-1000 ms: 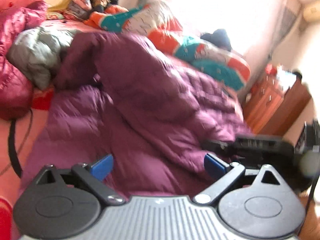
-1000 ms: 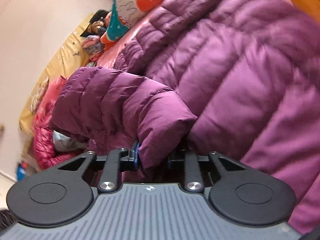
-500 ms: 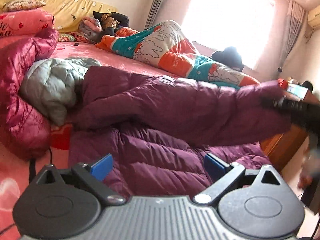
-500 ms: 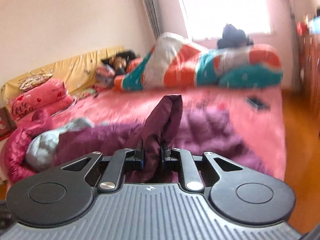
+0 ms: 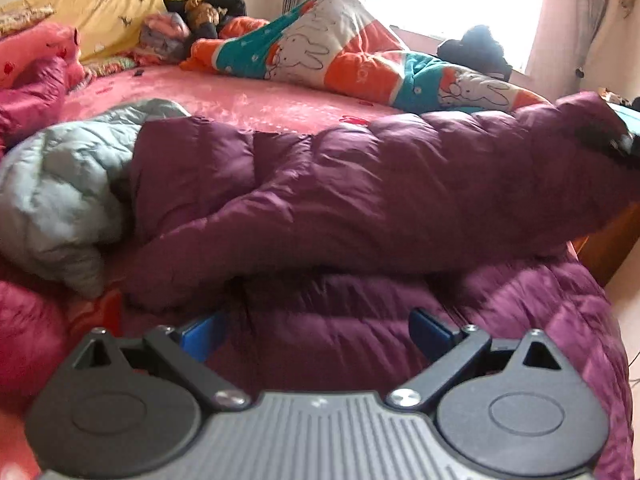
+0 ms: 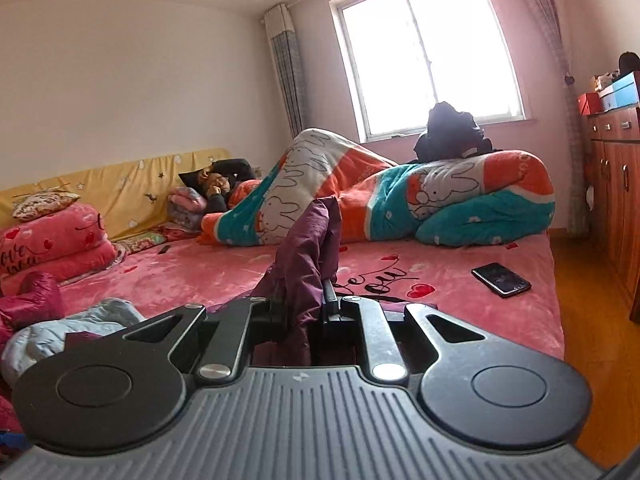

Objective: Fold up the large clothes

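Note:
A large purple down coat (image 5: 360, 208) lies across the pink bed. My right gripper (image 6: 306, 300) is shut on its sleeve cuff (image 6: 316, 240), which stands up between the jaws. In the left wrist view that sleeve stretches across the coat towards the right edge, where the right gripper (image 5: 624, 144) shows as a dark shape. My left gripper (image 5: 316, 332) hovers open just over the coat's lower body, its blue pads (image 5: 200, 334) wide apart with nothing between them.
A grey down jacket (image 5: 60, 196) lies left of the coat, a red jacket (image 6: 32, 300) beyond it. A person lies under a rabbit-print quilt (image 6: 400, 196) at the far side. A phone (image 6: 500, 280) rests on the bed sheet (image 6: 220, 268). Wooden cabinets (image 6: 616, 184) stand at the right.
My right gripper closed on the sleeve cuff, lifted it off the coat and rolled level. The left gripper slid across the bed, staying open; the sleeve now stretches out to the right.

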A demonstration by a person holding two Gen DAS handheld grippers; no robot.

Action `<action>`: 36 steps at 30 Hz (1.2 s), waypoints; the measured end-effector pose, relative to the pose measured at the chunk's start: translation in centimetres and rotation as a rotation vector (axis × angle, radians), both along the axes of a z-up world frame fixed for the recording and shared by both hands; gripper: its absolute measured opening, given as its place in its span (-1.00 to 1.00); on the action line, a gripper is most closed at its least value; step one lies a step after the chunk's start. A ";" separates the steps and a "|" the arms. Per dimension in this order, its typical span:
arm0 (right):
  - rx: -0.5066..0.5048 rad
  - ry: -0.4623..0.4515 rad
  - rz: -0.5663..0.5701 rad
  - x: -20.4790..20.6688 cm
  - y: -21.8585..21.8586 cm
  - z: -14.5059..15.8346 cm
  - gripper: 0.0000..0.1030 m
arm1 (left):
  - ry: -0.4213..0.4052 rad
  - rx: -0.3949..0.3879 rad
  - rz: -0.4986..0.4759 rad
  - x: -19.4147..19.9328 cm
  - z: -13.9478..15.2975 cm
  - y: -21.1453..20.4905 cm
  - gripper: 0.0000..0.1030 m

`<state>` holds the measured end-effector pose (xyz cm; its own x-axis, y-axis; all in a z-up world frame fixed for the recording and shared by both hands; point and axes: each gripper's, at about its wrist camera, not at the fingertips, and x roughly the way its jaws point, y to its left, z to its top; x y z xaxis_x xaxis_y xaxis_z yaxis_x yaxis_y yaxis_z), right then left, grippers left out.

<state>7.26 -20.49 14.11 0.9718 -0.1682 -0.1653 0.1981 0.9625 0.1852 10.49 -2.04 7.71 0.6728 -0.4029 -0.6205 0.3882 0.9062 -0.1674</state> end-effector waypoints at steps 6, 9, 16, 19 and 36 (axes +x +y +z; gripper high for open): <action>0.059 -0.017 -0.009 2.7 -2.6 -0.5 -0.69 | -0.028 -0.035 -0.008 3.7 0.4 -1.0 0.87; 0.082 -0.025 -0.008 3.1 -2.6 -0.8 -0.69 | -0.147 -0.005 0.049 4.1 1.4 -1.2 0.84; 0.054 -0.012 -0.032 4.2 -2.6 -1.8 -0.69 | -0.430 0.020 0.069 3.2 3.7 -2.5 0.88; 0.054 -0.013 -0.065 4.2 -3.3 -2.1 -0.69 | -0.315 0.062 -0.014 3.3 1.8 -3.6 0.89; 0.182 0.028 -0.193 2.2 -5.2 -3.7 0.35 | -0.334 0.120 -0.125 -2.5 7.1 -0.9 0.86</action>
<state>9.48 -25.66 10.37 0.9193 -0.3151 -0.2359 0.3822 0.8577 0.3439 7.98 -2.90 14.81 0.7966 -0.4323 -0.4226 0.5121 0.8540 0.0916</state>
